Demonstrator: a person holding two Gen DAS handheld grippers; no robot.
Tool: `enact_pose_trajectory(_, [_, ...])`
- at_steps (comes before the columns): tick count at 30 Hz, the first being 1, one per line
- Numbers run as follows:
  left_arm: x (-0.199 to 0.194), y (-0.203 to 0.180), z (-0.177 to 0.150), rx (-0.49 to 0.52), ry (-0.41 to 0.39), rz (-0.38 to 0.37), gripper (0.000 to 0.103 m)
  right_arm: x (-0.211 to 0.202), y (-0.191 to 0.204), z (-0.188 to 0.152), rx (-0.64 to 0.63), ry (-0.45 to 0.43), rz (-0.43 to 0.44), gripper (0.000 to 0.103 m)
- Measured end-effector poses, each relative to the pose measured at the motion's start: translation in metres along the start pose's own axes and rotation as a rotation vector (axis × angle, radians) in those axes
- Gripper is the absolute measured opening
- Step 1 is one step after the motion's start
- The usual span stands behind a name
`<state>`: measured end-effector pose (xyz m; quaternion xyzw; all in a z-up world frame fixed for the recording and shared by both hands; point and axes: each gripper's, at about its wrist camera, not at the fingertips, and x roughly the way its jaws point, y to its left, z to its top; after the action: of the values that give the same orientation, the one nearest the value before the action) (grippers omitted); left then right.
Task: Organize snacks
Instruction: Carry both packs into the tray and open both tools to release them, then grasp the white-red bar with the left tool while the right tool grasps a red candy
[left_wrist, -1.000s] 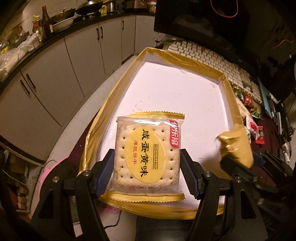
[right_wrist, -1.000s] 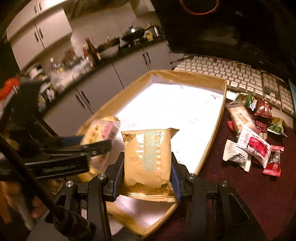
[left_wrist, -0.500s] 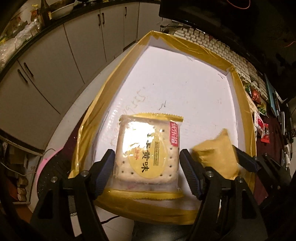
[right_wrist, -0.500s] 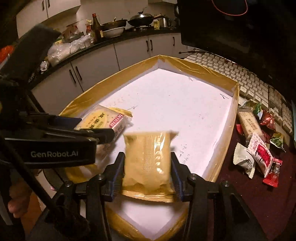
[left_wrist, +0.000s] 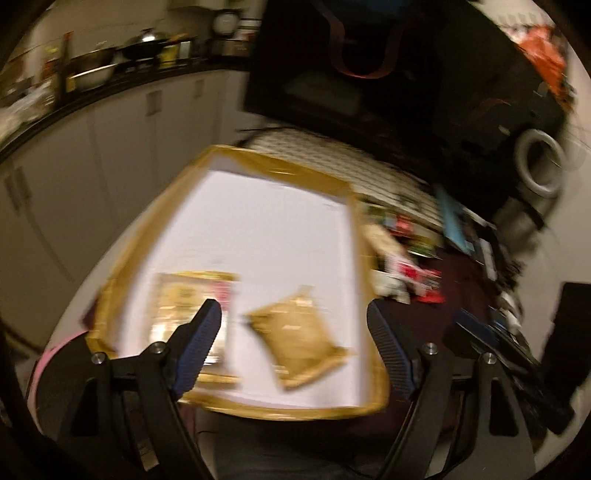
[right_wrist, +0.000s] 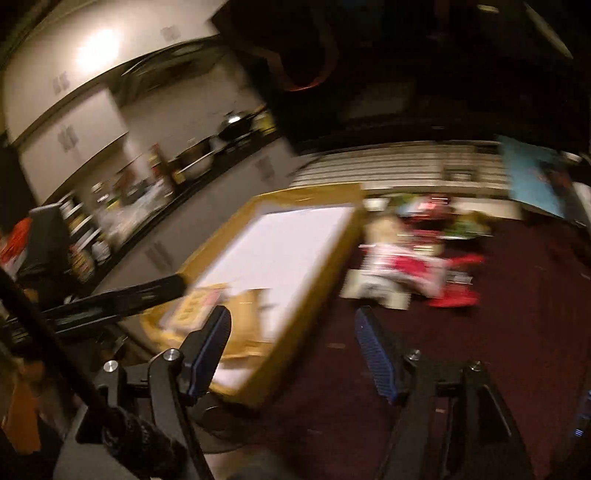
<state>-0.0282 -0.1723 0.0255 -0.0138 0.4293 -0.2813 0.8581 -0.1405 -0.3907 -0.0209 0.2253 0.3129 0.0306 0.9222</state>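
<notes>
Both frames are smeared by motion blur, so fine detail is lost. In the left wrist view the left gripper (left_wrist: 293, 326) has its jaws spread wide with nothing between the blue pads; below them lies the shallow tray (left_wrist: 258, 158), white-floored with a yellow taped rim. Two snacks rest on the tray's near end: the cracker packet (left_wrist: 184, 306) lies flat at the near left corner, partly hidden behind the left jaw, and the tan pouch (left_wrist: 299, 332) lies just beside it to the right, tilted, inside the span of the open jaws but below them and touching neither. In the right wrist view the right gripper (right_wrist: 291, 343) is likewise wide open and holds nothing; its jaws frame the tray's near right rim (right_wrist: 317, 295) and the dark red surface (right_wrist: 498, 332) beyond it. There the cracker packet (right_wrist: 195, 306) and tan pouch (right_wrist: 251, 314) show just past the left jaw, inside the tray. A loose heap of snack wrappers (right_wrist: 413, 266), red, white and green, lies on the surface right of the tray, well ahead of the jaws, with a pale keyboard (right_wrist: 388, 166) behind it.
</notes>
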Motion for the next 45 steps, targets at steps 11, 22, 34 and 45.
enact_pose_trajectory(11, [0.030,-0.063,-0.003,0.103,0.075,-0.049,0.081,-0.002,-0.079,0.013,0.234,0.016,-0.108,0.056])
enact_pose_trajectory(22, [0.026,-0.066,-0.008,0.116,0.083,-0.056,0.081,0.054,-0.101,0.039,0.315,0.154,-0.131,0.034])
enact_pose_trajectory(34, [0.029,-0.072,0.000,0.145,0.098,-0.072,0.081,0.068,-0.086,0.025,0.198,0.154,-0.187,0.024])
enact_pose_trajectory(45, [0.070,-0.126,0.021,0.426,0.197,-0.059,0.081,0.020,-0.102,0.002,0.255,0.045,-0.151,0.017])
